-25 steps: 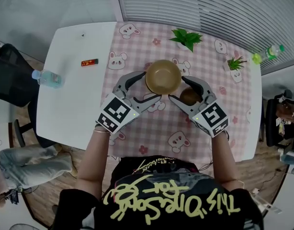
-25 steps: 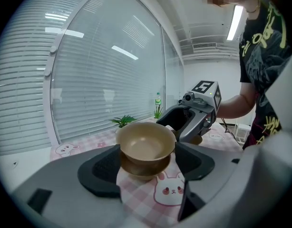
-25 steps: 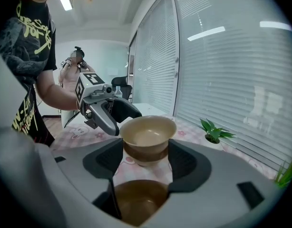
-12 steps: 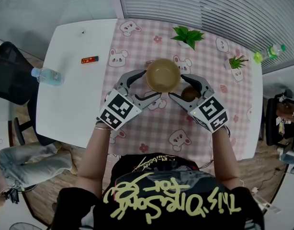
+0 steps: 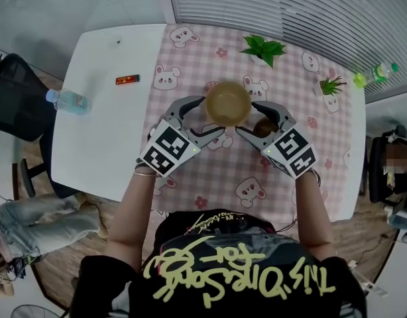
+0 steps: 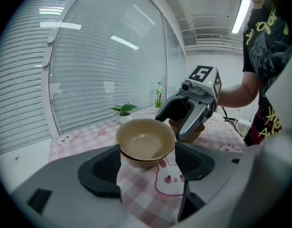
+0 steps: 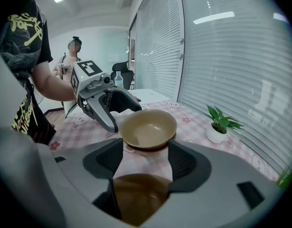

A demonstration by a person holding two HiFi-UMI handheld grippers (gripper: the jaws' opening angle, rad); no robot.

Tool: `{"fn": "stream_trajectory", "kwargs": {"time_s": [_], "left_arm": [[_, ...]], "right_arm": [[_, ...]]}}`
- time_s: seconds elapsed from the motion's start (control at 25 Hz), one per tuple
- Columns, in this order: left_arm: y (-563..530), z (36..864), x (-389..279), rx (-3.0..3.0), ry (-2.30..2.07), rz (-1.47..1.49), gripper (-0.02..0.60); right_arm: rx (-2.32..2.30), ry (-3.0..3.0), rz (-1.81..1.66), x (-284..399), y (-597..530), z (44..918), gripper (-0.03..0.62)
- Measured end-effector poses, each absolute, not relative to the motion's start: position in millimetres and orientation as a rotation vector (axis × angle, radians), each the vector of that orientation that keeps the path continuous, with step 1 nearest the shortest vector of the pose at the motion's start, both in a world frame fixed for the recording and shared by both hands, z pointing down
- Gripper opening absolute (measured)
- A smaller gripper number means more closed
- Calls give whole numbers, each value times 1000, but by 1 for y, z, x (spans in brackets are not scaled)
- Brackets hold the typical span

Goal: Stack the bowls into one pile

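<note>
A tan bowl sits nested in a darker bowl on the pink checked cloth; the nested rim shows under the tan bowl in the left gripper view. My left gripper is open, its tips at the pile's near left side and the pile just ahead of them. The open jaws of the left gripper frame the pile. My right gripper is shut on a small brown bowl just right of the pile. That brown bowl fills the gap deep between the right gripper's fingers.
Two small potted plants stand at the cloth's far side. A water bottle and a red item lie on the white table to the left. A green bottle is far right. A person stands in the background.
Both grippers stay where they were beside the pile, the brown bowl still in the right one. Only the head view has shifted slightly.
</note>
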State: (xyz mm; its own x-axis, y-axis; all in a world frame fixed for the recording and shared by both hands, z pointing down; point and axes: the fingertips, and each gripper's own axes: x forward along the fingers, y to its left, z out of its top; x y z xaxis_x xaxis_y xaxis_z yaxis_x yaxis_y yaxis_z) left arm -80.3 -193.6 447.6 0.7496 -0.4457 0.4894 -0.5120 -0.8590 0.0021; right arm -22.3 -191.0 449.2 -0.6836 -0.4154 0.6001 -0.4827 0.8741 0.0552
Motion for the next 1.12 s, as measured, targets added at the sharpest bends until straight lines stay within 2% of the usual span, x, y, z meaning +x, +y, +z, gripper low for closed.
{"fn": "stream_trajectory", "kwargs": {"time_s": [1.12], "left_arm": [[-195, 460, -79, 2780, -795, 825, 365]], "right_arm": [[593, -2239, 60, -20, -193, 473, 300]]}}
